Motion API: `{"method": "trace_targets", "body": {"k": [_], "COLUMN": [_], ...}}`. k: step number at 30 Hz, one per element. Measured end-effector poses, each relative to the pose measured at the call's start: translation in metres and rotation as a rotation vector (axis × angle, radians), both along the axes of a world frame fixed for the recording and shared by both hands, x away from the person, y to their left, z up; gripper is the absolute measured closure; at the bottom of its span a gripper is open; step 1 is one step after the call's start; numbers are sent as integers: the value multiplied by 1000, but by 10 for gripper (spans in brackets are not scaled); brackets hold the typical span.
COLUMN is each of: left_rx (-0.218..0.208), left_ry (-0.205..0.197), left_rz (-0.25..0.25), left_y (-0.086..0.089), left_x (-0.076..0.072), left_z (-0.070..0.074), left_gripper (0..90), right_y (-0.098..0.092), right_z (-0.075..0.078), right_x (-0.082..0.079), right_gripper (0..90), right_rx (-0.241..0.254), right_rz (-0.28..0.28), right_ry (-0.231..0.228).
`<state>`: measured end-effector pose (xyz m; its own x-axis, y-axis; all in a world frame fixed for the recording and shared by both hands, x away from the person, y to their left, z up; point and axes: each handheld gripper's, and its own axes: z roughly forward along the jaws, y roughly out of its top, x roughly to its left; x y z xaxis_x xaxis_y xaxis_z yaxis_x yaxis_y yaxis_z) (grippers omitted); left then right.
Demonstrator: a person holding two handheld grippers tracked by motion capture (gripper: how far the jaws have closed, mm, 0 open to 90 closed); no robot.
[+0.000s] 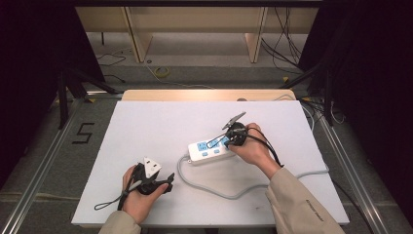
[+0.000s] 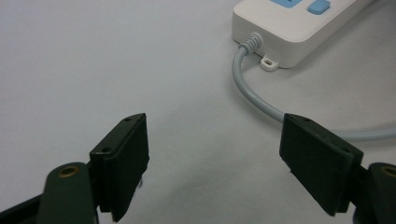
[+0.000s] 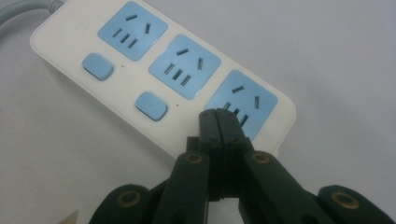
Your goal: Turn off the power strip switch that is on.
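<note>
The power strip (image 1: pixel 210 149) lies near the middle of the table (image 1: pixel 146 126), a little toward 3 o'clock, its long axis running from about 8 o'clock to 2 o'clock in the high view. Its cord (image 1: pixel 214 187) leaves the 8 o'clock end, loops toward the near edge and runs off at 3 o'clock.

The right claw (image 3: pixel 218 122) is shut, jaws pressed flat together with nothing between them. Its tip sits over the end socket (image 3: pixel 243 103), the one farthest from the cord, at the near edge of that blue face; whether it touches the plastic I cannot tell. The two switches (image 3: pixel 151 106) lie at about 9 to 10 o'clock from the tip in the right gripper view, close by. Any press on the strip looks like the right hand's (image 1: pixel 251 146) job, since it is already over it.

The left claw (image 2: pixel 215 154) is wide open and empty, low over bare table near the near edge. The strip's cord end (image 2: pixel 252 41) lies at about 1 o'clock from it, well apart, with the cord passing just behind its right jaw.

Open table lies all around toward 9 and 12 o'clock; the cord loop is the one thing to snag on.
</note>
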<state>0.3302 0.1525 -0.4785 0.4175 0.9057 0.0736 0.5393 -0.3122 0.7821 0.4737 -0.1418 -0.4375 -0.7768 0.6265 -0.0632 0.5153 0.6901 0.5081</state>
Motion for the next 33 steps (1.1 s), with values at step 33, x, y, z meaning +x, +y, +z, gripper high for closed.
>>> {"method": "trace_targets", "body": {"k": [33], "left_rx": [0], "left_ry": [0], "left_rz": [2], "left_y": [0], "left_x": [0], "left_z": [0], "left_gripper": [238], "right_y": [3], "right_z": [-3], "right_x": [2], "right_gripper": [900], "right_rx": [-10], "right_rz": [-2], "right_ry": [24]}}
